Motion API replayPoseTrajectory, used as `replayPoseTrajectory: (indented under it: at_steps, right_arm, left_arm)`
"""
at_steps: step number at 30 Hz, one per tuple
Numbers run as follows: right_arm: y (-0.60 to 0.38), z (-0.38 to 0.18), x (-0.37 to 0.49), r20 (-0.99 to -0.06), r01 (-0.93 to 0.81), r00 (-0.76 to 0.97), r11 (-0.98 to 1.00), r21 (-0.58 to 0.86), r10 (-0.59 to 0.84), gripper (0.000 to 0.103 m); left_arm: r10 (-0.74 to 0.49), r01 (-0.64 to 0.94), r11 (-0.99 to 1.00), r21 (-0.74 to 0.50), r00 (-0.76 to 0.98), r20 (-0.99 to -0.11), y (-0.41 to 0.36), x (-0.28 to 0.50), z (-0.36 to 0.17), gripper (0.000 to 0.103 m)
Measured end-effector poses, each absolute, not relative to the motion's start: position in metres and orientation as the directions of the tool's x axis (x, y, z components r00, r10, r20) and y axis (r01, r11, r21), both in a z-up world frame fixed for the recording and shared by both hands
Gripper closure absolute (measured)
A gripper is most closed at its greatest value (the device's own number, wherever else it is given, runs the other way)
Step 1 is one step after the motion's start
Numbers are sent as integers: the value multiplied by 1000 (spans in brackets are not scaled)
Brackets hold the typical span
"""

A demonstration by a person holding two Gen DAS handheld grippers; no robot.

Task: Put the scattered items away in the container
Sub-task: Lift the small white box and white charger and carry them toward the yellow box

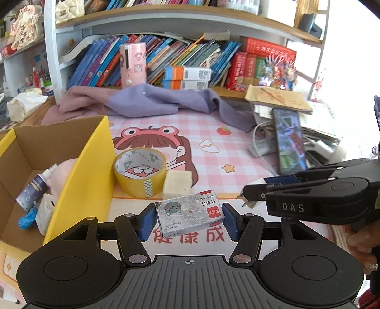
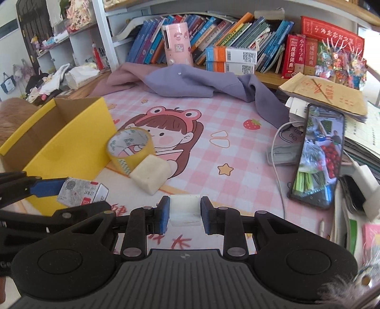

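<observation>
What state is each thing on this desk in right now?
Staple box: clamped in left hand-held gripper.
White plug: clamped in right hand-held gripper.
Tape roll: on mat, beside box.
Yellow box: open, partly filled.
Phone: screen on.

I see a desk covered by a pink checked cartoon mat (image 2: 213, 114). At twelve o'clock stands a white-framed wooden bookshelf (image 1: 147, 17) crammed with leaning books (image 2: 213, 31). At ten o'clock, white open shelving (image 2: 78, 45) and a dark door (image 2: 30, 28). Strong daylight floods in at two o'clock.
</observation>
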State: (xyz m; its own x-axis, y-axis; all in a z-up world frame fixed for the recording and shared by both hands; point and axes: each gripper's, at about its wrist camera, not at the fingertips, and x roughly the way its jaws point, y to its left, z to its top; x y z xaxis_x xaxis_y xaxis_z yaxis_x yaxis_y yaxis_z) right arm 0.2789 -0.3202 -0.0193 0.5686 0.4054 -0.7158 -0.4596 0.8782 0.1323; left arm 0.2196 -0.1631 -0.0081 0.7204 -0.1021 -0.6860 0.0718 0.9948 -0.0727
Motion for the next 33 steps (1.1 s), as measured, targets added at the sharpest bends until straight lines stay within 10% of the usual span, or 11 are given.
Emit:
replayPoseTrajectory:
  at_steps: [33]
  right_arm:
    - [-243,13,88,-670,-357,673,931,77,313,77]
  left_arm:
    - [-145,184,983,1,776,-614,-59,65,17,45]
